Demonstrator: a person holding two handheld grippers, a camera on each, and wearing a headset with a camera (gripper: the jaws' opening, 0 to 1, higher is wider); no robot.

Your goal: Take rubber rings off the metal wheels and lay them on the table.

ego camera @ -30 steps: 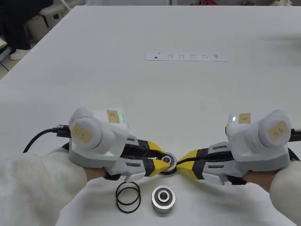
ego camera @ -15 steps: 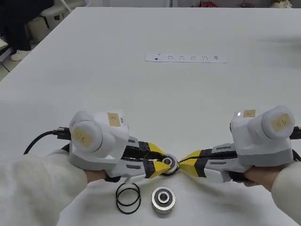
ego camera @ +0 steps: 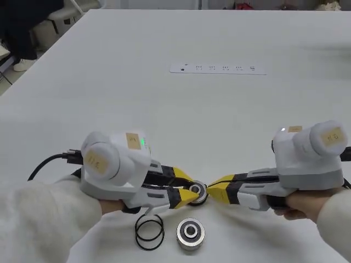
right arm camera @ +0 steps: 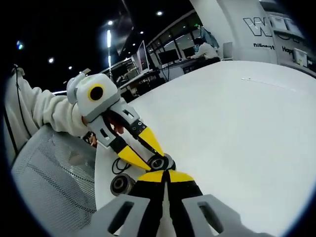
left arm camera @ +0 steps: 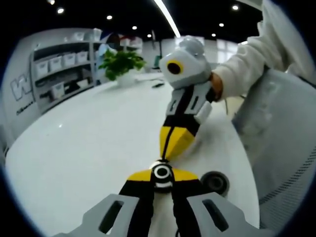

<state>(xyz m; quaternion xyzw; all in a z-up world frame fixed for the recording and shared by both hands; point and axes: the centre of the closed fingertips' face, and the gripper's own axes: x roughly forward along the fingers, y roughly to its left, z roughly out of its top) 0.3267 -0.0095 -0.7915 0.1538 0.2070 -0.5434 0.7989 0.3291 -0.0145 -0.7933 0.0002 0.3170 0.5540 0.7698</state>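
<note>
Both arms low and forward, white sleeves, left sleeve (ego camera: 38,219) and right sleeve (ego camera: 335,224). Left hand (ego camera: 112,205) grips the left gripper (ego camera: 186,192) from below, jaws pointing right and clamped on a small metal wheel (ego camera: 196,190). Right hand (ego camera: 299,205) holds the right gripper (ego camera: 213,190) pointing left, yellow jaws closed together, tips right at the wheel's rim. Grippers meet tip to tip, roughly in one line, both near level. Left gripper view: own jaws squeezed on the wheel (left arm camera: 162,172). Right gripper view: own jaws pressed together; can't tell if they pinch anything.
</note>
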